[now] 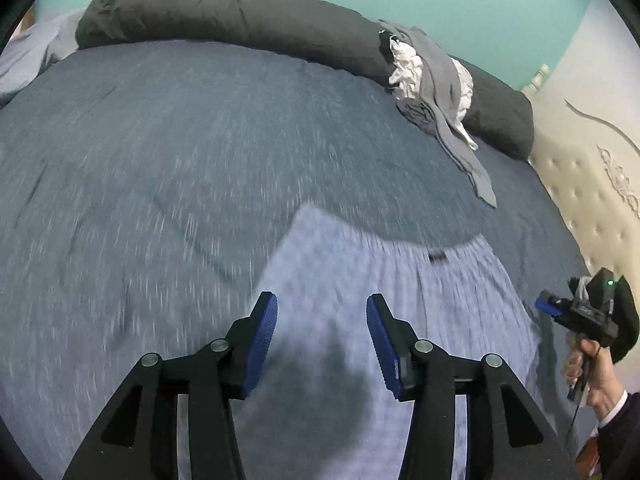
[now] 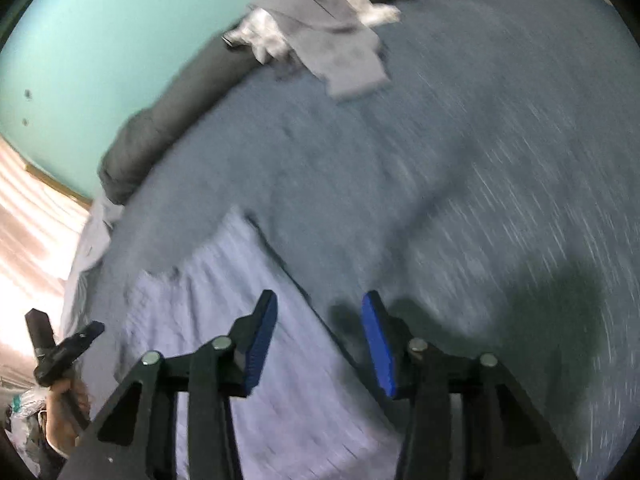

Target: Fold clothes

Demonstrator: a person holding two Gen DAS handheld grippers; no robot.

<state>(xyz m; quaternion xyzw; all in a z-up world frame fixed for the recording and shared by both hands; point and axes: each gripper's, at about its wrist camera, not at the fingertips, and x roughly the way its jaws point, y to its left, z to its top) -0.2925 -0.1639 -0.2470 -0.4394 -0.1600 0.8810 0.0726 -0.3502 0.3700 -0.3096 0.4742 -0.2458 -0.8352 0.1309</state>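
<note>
Pale blue garment [image 1: 380,280] flat on bed [image 1: 160,160], long axis near-far. Left gripper [image 1: 322,346] above it, spread, empty; right gripper [image 2: 320,344] over right edge, spread, empty.

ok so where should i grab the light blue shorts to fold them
Take the light blue shorts by the gathered waistband's two far corners, one tool each, coming from the near side. They lie flat on the bedspread, so the corners are the easiest edges to pinch.

garment: pale lilac-blue cloth [image 1: 360,280], gathered waistband with a small dark tag
state: spread flat on the bed, blurred
place: under and just ahead of the left tool's fingers; below-left of the right tool's fingers [image 2: 224,300]
pile: grey and white clothes [image 1: 432,80], heaped far ahead, at the bed's far edge
</note>
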